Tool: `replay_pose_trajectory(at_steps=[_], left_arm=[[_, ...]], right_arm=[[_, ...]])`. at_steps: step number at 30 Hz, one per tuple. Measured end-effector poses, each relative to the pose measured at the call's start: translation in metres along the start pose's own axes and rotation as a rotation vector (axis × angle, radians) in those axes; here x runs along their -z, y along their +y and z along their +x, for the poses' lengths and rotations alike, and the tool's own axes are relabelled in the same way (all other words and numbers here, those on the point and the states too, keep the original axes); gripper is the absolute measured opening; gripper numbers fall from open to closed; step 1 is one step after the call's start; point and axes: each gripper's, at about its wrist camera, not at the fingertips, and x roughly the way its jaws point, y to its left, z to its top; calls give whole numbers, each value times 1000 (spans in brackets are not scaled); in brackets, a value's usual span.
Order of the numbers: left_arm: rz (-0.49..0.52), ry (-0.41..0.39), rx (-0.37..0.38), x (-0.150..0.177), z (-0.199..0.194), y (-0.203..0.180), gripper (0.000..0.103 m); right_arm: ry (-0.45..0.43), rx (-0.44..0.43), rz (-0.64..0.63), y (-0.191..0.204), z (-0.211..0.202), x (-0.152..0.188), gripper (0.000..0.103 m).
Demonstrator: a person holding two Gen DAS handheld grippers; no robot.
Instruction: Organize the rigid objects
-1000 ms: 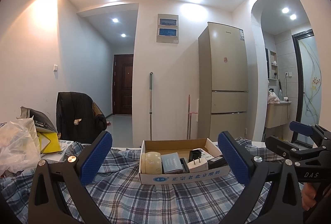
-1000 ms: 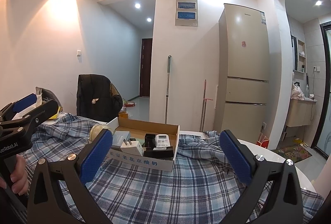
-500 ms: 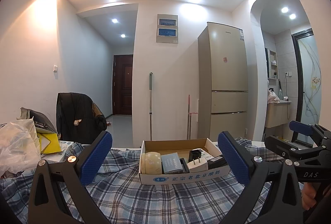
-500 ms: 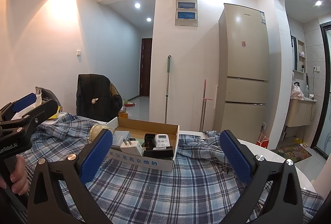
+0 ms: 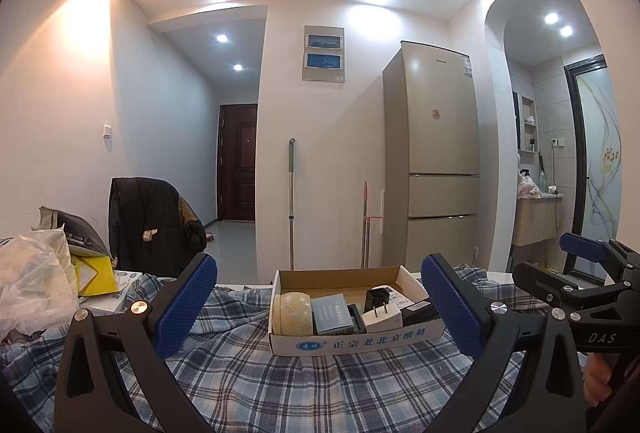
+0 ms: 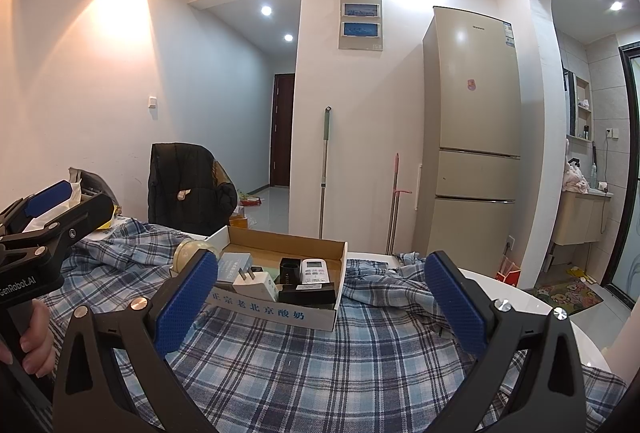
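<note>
Centrally, a shallow cardboard box (image 5: 356,343) printed with blue Chinese characters rests on the bench, which is draped in a blue plaid cloth (image 5: 280,385). From the left wrist view the box holds, left to right, a cream round object (image 5: 292,317), a grey-blue flat pack (image 5: 331,319), a white plug adapter (image 5: 382,318) with two prongs up, a small black cup-like item (image 5: 377,299) behind it, and a black block (image 5: 418,311) at the right end; a white remote control (image 6: 314,271) lies against the far right wall in the right wrist view. Left gripper (image 5: 320,307): jaws spread wide, empty, its blue pads framing the box from the near side without touching it. Right gripper (image 6: 322,307): likewise released and empty, short of the box, which sits between its pads and slightly left. Each gripper appears at the edge of the other's view, with fingers of a hand (image 6: 36,337) on the handle. Background: a beige refrigerator (image 5: 436,157), two mop handles against the wall, a chair with a black jacket (image 5: 154,223), and a white plastic bag (image 5: 34,281) at the left of the bench.
</note>
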Motion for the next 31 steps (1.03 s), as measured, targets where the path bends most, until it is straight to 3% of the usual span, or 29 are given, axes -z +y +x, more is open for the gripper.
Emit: replay_pose_trajectory(at_steps=[31], left_arm=[[0, 0, 0, -2, 1, 1, 103]], right_arm=[[-1, 0, -1, 0, 0, 0, 103]])
